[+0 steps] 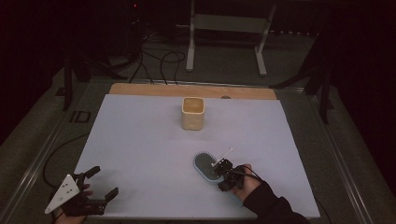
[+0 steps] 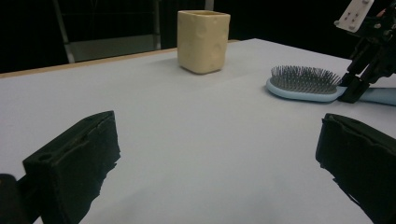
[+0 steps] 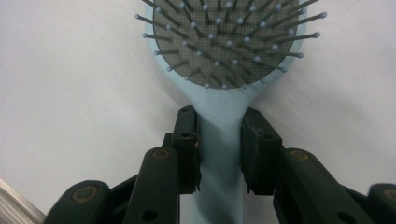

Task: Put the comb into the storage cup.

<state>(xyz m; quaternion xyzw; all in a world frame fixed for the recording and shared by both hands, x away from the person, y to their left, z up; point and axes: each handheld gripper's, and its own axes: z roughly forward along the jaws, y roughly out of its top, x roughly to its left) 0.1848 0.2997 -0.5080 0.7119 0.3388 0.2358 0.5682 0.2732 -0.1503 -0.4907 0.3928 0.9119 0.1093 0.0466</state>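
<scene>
Right gripper (image 3: 219, 149) clamps one hairbrush (image 3: 224, 70); left gripper (image 1: 93, 189) gapes; one cup (image 1: 193, 113).

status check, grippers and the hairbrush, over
Right gripper shut on hairbrush handle, brush flat on table, bristles up. Left gripper open, holding nothing, near table's front left. Yellow cup upright farther back, apart from the brush.

The brush (image 1: 206, 165) is pale blue with a grey pad and grey, pale-tipped bristles. Both grippers are black: the right one (image 1: 227, 173) near the brush, the left one (image 1: 100, 183). The far cup (image 1: 193, 113) is cream, the table cover (image 1: 140, 154) plain white.
</scene>
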